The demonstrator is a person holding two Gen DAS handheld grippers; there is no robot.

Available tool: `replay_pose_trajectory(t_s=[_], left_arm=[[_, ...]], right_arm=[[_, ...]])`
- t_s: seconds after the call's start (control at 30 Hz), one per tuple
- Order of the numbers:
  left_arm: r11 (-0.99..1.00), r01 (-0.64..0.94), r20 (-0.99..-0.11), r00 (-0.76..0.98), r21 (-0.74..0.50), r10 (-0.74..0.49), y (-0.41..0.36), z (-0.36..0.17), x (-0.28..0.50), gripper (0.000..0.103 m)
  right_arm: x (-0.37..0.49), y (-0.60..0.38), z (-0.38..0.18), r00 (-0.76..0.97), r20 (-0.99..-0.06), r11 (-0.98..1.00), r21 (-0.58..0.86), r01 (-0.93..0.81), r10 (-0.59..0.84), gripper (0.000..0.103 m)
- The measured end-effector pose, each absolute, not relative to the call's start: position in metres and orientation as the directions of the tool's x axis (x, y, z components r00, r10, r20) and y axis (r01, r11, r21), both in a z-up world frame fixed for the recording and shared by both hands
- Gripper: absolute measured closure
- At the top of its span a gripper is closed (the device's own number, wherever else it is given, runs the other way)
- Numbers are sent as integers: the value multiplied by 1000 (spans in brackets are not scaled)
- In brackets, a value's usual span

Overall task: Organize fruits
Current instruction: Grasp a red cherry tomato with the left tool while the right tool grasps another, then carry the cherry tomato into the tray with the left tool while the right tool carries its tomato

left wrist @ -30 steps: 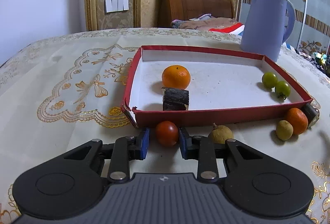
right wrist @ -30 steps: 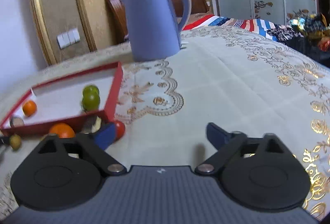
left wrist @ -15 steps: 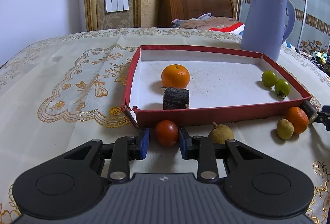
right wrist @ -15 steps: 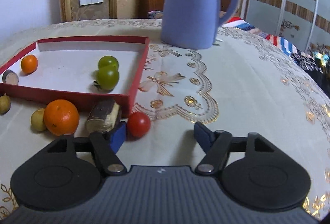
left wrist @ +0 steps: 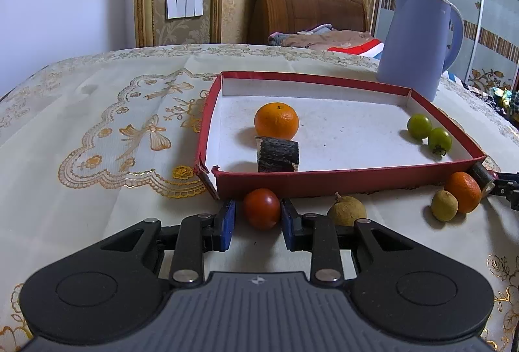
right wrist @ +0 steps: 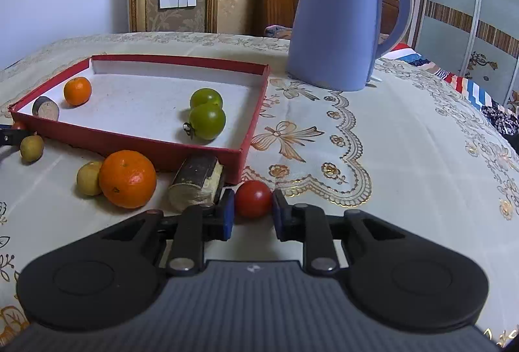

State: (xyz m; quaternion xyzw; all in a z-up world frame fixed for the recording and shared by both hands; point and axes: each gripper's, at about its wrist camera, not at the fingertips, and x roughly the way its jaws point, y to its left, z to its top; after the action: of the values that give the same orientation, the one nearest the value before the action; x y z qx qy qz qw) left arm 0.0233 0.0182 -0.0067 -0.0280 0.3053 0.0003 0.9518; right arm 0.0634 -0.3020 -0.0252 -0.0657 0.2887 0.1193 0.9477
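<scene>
Both grippers are clamped on small red tomatoes lying on the tablecloth outside the red tray. Left gripper pinches one red tomato at the tray's near wall, beside a brown longan. Right gripper pinches the other red tomato by the tray's corner, next to a dark cut stalk piece and an orange. Inside the tray lie two green tomatoes.
</scene>
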Motion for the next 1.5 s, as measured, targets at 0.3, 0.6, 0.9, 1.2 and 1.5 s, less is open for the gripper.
replay_pose_trajectory(t_s=[0.3,0.6,0.9,1.2,1.5], left_arm=[[998,-27,-573,819,-50,-7,19,-6,20,74],[997,-40,-556,831,-66,-4,22,-4,16,75],[996,-51,-544,839,-69,5,23,-4,13,75],[997,-30,-559,829,-71,-15,22,-4,15,74],[998,-55,-577,816,-30,27,18,-6,19,77]], right_arm=[[47,-308,-20,845,-515,981,-36,-189,143,80],[30,-296,-14,872,-462,980,-27,-198,163,80],[21,-288,-11,888,-431,981,-23,-192,163,80],[21,-287,-13,884,-436,981,-22,-195,166,80],[21,-280,-5,884,-426,975,-14,-220,194,80]])
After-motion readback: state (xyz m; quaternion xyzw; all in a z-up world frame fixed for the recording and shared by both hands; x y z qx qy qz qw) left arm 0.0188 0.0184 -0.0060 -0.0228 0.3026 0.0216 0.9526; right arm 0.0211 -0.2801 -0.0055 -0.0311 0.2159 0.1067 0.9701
